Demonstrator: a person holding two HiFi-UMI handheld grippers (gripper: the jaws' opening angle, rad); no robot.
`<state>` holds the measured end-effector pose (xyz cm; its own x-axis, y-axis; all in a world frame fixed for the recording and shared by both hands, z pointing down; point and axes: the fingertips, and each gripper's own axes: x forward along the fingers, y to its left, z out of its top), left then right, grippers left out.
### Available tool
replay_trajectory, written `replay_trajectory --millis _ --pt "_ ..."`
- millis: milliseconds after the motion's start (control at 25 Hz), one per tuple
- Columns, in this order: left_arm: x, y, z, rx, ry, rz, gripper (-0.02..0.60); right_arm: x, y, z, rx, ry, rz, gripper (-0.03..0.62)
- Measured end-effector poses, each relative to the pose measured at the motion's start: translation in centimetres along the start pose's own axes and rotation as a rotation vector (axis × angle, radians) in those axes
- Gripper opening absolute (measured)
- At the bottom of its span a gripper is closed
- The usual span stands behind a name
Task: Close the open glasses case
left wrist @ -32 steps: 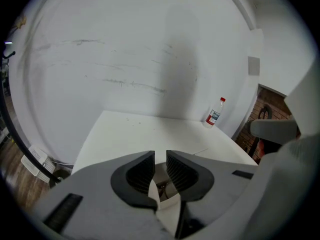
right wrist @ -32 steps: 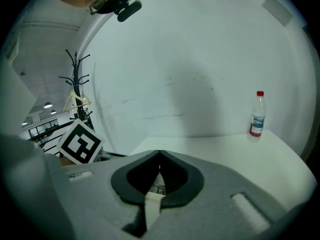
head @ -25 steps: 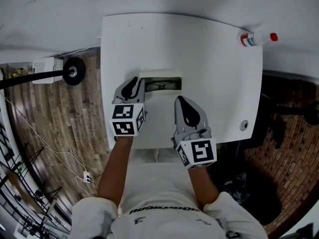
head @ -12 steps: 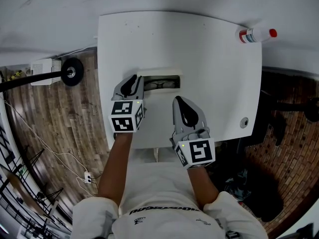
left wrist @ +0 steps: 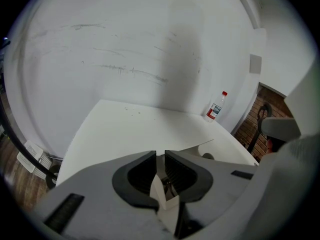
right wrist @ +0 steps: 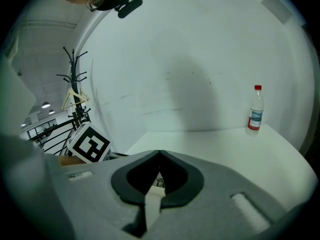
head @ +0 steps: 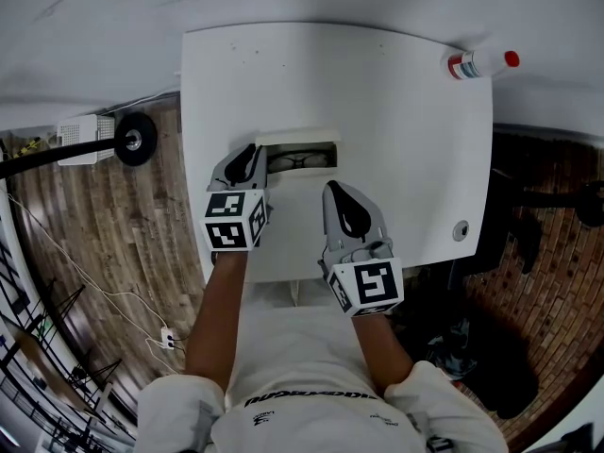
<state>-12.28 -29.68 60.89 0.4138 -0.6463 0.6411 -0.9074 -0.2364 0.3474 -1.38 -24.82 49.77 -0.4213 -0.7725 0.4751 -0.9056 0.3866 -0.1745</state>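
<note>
Print on the bottle (head: 479, 63) at the table's far right corner is too small to read; only a red cap and a red and blue band on the label show, and the same holds in the right gripper view (right wrist: 255, 111). Lettering across the person's white shirt (head: 311, 366) cannot be read either. Black-and-white square markers cover the cube on each gripper.

The glasses case (head: 300, 142) lies open on the white table (head: 396, 140), left of the middle and towards the near edge. It is a white, oblong box with its long side running left to right, and dark-framed glasses (head: 300, 160) rest inside.

The left gripper (head: 251, 154) sits at the case's left end. Its jaws are drawn in to a narrow slot with the case's white end wall (left wrist: 161, 194) pinched in it.

The right gripper (head: 336, 190) is just beside the case's near edge, its jaw tips pressed together (right wrist: 159, 154) with nothing held.
</note>
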Motion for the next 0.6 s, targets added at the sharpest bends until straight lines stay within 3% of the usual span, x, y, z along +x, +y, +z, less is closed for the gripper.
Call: replay_trajectory --millis 600 --pt "-0.82 -0.11 -0.94 -0.027 -0.013 0.025 0.041 -0.97 0.49 -0.83 0.013 0.009 0.000 0.002"
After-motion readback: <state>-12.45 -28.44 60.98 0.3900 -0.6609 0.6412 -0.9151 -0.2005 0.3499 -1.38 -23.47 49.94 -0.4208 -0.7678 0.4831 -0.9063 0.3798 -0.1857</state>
